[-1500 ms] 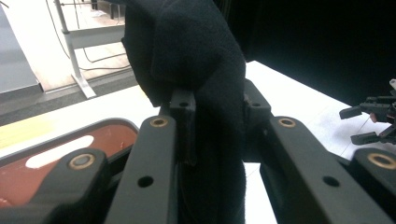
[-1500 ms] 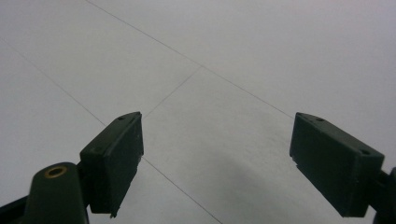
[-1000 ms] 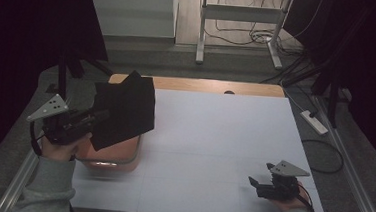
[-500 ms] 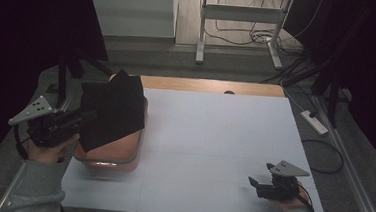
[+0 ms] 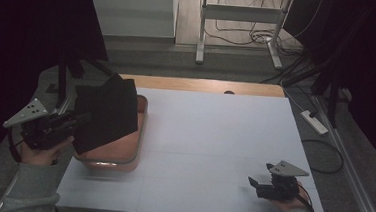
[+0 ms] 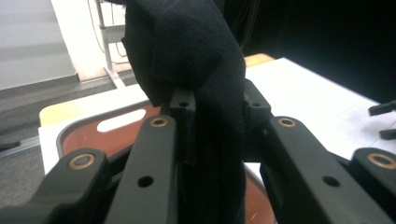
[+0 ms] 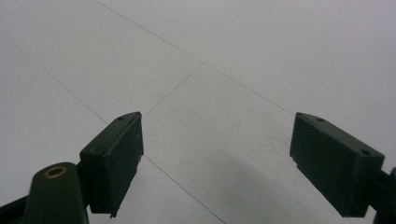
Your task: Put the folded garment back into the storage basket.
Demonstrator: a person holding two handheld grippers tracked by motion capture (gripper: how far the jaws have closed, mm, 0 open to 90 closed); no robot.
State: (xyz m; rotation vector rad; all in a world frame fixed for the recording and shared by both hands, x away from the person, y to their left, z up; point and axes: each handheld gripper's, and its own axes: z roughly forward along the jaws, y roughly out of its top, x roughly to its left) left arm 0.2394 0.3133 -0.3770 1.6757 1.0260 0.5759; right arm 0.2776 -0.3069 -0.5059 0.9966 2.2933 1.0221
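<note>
White table [image 5: 214, 138]; power strip [image 5: 314, 122] on floor right; metal stand [image 5: 242, 19] beyond.

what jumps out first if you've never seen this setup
A big black cloth hangs at the table's left side, pinched in the left gripper, its folds draping over a reddish-brown tray underneath. Far across the white table, near its front right corner, the right gripper rests low with its fingers spread wide over bare surface.

Black cloth [image 5: 106, 111] hangs crumpled above the reddish tray [image 5: 135, 155].
</note>
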